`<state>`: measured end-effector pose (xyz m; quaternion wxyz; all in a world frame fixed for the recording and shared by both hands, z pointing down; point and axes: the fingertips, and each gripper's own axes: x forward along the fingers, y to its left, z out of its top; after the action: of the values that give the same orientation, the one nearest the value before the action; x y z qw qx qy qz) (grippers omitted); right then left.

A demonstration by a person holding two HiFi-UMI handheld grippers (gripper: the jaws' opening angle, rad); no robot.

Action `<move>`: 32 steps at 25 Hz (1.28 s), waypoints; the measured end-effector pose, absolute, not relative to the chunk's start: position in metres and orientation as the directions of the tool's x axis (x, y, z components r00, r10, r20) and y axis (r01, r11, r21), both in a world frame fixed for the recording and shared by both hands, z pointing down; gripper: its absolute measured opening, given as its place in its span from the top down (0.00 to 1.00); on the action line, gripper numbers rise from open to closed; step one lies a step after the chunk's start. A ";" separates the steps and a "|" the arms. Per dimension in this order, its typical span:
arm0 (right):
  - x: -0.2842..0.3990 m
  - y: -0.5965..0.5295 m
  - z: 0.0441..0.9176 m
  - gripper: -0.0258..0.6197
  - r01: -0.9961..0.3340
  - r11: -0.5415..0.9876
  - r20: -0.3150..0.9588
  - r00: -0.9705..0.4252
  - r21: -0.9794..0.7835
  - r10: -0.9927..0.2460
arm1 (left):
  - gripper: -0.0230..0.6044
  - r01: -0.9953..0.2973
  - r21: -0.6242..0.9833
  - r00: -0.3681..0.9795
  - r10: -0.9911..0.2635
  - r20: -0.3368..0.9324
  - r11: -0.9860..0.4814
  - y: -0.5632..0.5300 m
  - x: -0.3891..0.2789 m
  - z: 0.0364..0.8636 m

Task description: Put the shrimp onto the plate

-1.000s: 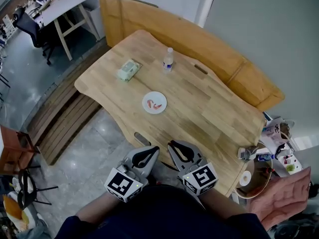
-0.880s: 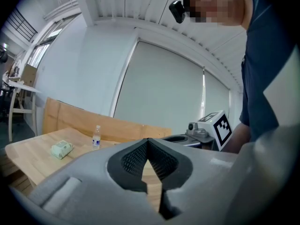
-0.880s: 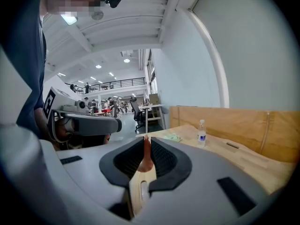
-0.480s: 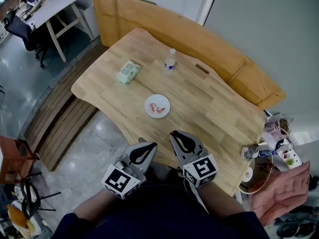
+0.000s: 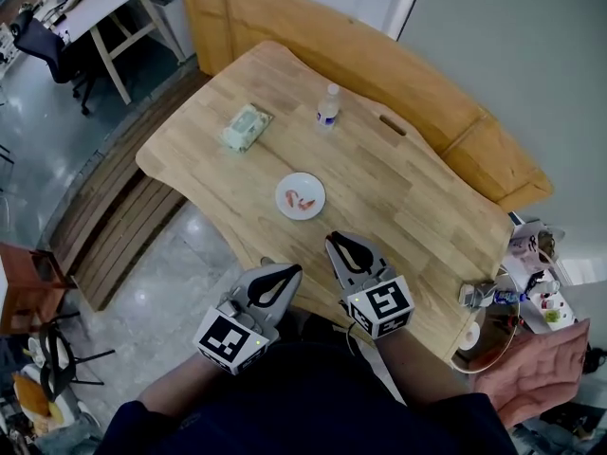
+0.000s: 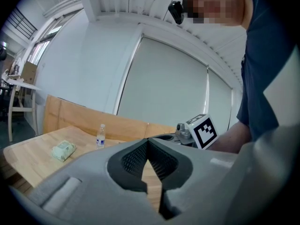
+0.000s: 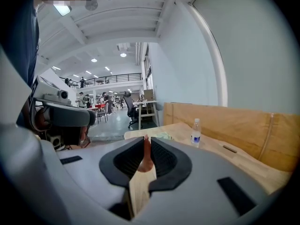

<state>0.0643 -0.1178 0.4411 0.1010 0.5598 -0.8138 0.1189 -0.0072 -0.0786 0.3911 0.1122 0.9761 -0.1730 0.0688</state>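
- While the person stands at the tabletop [image 5: 408, 192], two shrimp [image 5: 303, 202] lie on the plate [image 5: 285, 190].
- Left gripper [image 5: 295, 269]: jaws closed on nothing.
- Right gripper [image 5: 333, 238]: jaws pinch a thin pinkish piece [image 7: 146, 156], perhaps a shrimp.

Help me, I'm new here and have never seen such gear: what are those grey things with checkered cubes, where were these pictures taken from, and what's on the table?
No robot: a person holds a two-jaw gripper in each hand; the marker cubes are part of them. The head view looks down from the person's head; the other two cameras ride on the grippers, looking along their jaws. The wooden table holds a white plate with shrimp, a green wipes pack and a small bottle. The left gripper is shut, empty; the right gripper is shut on a pinkish piece, apparently another shrimp.
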 end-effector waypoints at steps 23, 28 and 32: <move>0.083 -0.198 0.522 0.88 -0.900 0.417 0.422 -0.430 -0.127 -0.798 | 0.96 -0.494 0.199 0.867 -0.462 0.187 -0.846 -0.110 -0.001 0.388; 0.082 -0.216 0.544 0.88 -0.898 0.422 0.461 -0.429 -0.125 -0.777 | 0.96 -0.503 0.204 0.863 -0.471 0.183 -0.840 -0.115 -0.002 0.389; 0.084 -0.231 0.564 0.88 -0.899 0.421 0.499 -0.422 -0.123 -0.757 | 0.96 -0.506 0.201 0.860 -0.476 0.183 -0.838 -0.120 0.000 0.391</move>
<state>0.0845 -0.2309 0.5639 0.1873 0.5037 -0.8217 0.1895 -0.0005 -0.1200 0.3906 0.1219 0.9567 -0.2567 0.0630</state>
